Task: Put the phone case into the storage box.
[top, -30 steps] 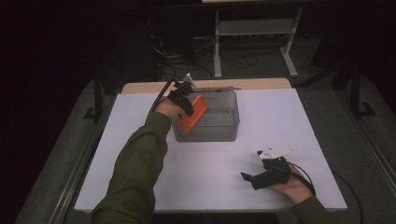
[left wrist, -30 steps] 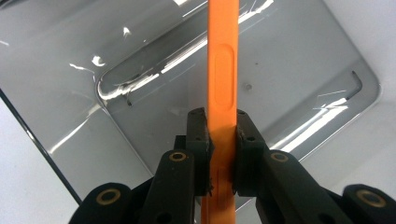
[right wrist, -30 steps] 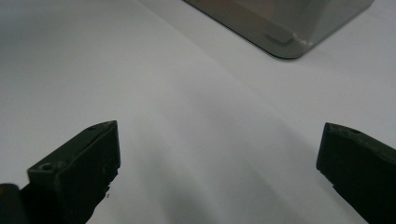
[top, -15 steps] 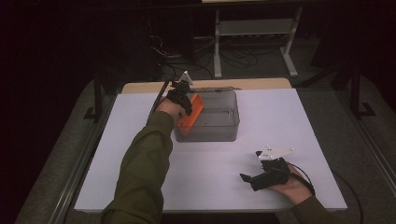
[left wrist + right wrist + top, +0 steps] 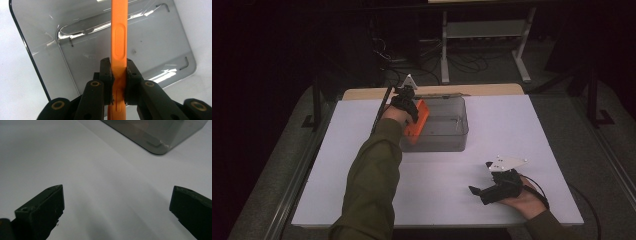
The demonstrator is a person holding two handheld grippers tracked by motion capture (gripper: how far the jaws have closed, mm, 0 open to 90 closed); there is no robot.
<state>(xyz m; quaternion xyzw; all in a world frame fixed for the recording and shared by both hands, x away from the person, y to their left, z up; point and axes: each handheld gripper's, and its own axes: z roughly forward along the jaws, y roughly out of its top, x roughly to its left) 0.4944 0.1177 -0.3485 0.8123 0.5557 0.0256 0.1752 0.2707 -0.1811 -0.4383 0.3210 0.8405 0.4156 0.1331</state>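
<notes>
While clamped edge-on in the left tongs (image 5: 119, 72), orange lid (image 5: 119, 37) hanging above the clear grey bin (image 5: 447, 125) on the white table (image 5: 537, 130). Right tongs (image 5: 479, 192) wide open, empty, resting apart. Probably mid-placement; next: lowering and levelling over the rim.

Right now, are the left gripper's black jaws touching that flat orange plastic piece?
Touching. The left gripper view shows the left gripper with both pads pressed on the orange plastic piece.
</notes>
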